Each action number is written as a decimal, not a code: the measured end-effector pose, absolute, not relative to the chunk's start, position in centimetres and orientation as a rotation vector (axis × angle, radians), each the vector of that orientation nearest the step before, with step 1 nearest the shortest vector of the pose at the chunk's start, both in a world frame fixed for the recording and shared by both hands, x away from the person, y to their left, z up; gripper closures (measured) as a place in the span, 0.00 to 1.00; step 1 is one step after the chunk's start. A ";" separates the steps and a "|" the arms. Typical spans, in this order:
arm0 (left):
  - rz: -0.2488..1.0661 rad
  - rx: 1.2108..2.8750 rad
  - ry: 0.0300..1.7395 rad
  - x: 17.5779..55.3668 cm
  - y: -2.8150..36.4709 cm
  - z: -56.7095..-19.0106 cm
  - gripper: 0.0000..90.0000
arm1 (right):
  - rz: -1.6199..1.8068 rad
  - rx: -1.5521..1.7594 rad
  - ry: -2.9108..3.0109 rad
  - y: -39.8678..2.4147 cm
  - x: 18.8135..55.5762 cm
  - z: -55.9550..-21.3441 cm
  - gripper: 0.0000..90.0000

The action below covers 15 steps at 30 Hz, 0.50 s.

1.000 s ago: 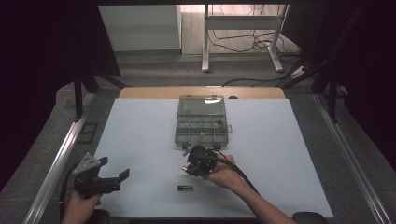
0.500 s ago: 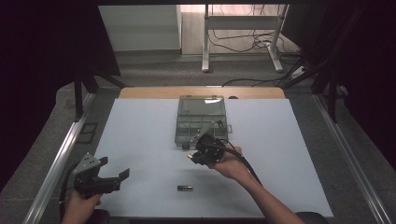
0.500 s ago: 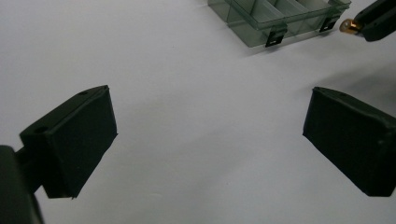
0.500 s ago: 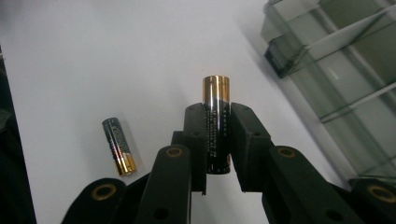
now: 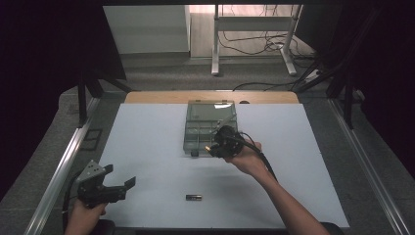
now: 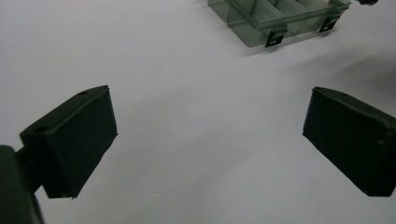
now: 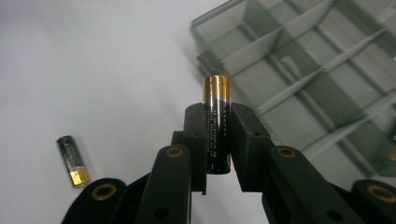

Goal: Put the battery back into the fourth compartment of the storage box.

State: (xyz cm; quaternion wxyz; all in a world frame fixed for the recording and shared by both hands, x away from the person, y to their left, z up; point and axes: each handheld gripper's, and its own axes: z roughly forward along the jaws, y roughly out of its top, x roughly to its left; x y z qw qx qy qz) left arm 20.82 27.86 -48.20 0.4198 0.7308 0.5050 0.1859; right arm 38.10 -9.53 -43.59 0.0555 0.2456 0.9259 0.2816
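White tabletop (image 5: 147, 147) below, my right gripper (image 7: 218, 135) pinches a battery (image 7: 215, 126) beside the organizer box (image 5: 210, 128), needing lowering into a compartment; left gripper (image 5: 105, 188) idles spread.

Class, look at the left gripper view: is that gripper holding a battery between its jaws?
No: the left gripper stands open, with bare white table between its jaws.
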 end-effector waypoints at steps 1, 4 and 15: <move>0.466 1.832 1.266 20.8 27.9 -48.2 0.04 | 0.859 0.755 2.803 -9.7 38.3 -43.5 0.85; 0.465 1.832 1.267 20.8 27.9 -48.2 0.04 | 0.862 0.781 2.783 -10.1 38.9 -43.2 0.85; 0.460 1.827 1.268 20.9 27.9 -48.2 0.04 | 0.849 0.863 2.729 -11.2 41.3 -42.7 0.85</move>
